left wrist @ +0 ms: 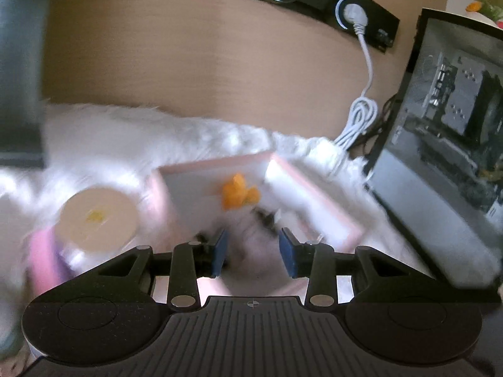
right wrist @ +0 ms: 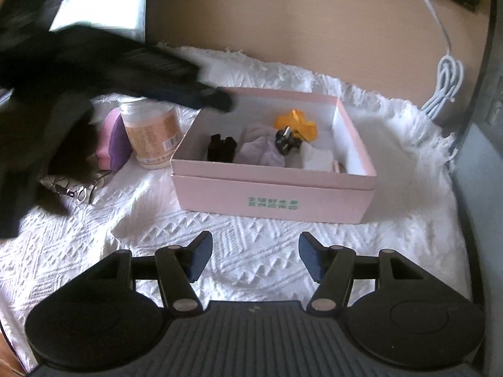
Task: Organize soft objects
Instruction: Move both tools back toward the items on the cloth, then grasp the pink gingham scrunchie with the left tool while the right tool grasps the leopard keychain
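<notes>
A pink cardboard box (right wrist: pixel 273 194) sits on a white textured cloth (right wrist: pixel 125 220). Inside lie an orange soft toy (right wrist: pixel 295 124), a pale lilac cloth (right wrist: pixel 257 150), a small black item (right wrist: pixel 221 147), a dark clip-like item (right wrist: pixel 284 139) and a white folded piece (right wrist: pixel 317 158). My left gripper (left wrist: pixel 254 251) hovers over the box (left wrist: pixel 317 201), blurred by motion; its jaws stand apart with a pale soft thing seen between them, contact unclear. The orange toy (left wrist: pixel 235 191) lies ahead of it. My left gripper (right wrist: pixel 217 99) also shows in the right wrist view over the box's far left corner. My right gripper (right wrist: pixel 254 257) is open and empty over the cloth in front of the box.
A capped jar (right wrist: pixel 151 132) stands left of the box, with pink and purple soft things (right wrist: pixel 114 138) behind it and a key ring (right wrist: pixel 75 191) nearby. A computer case (left wrist: pixel 446 132) stands at the right. A white cable (left wrist: pixel 361 116) hangs from a wall socket strip.
</notes>
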